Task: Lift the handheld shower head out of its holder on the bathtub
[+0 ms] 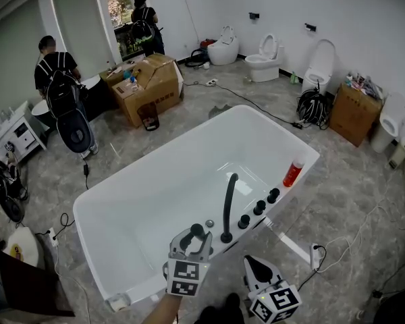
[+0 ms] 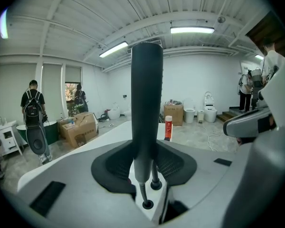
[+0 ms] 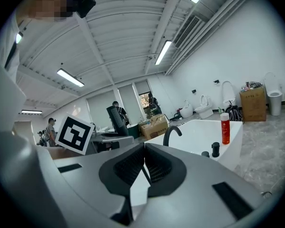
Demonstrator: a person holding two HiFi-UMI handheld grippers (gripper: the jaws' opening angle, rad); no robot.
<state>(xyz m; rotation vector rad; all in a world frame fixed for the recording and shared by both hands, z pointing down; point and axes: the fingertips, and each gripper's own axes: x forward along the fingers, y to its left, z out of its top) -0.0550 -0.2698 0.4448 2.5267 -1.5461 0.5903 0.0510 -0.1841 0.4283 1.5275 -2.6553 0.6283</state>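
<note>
The handheld shower head (image 2: 146, 103) is a dark, stick-shaped handle. It stands upright between the pads of my left gripper (image 2: 145, 167), which is shut on it. A thin hose (image 2: 142, 191) runs from its lower end down to a round black fitting (image 2: 147, 204) on the white bathtub (image 1: 155, 157). In the head view the left gripper (image 1: 192, 238) holds the shower head (image 1: 197, 231) just above the tub's near rim, left of the black faucet (image 1: 227, 204). My right gripper (image 1: 261, 270) hangs off the tub's near side; its pads (image 3: 133, 167) meet with nothing between them.
Black knobs (image 1: 258, 208) and a red bottle (image 1: 293, 173) line the tub's rim right of the faucet. Cardboard boxes (image 1: 152, 86), several toilets (image 1: 264, 58) and two people with backpacks (image 1: 57, 73) stand farther back. Cables (image 1: 256, 106) trail over the grey floor.
</note>
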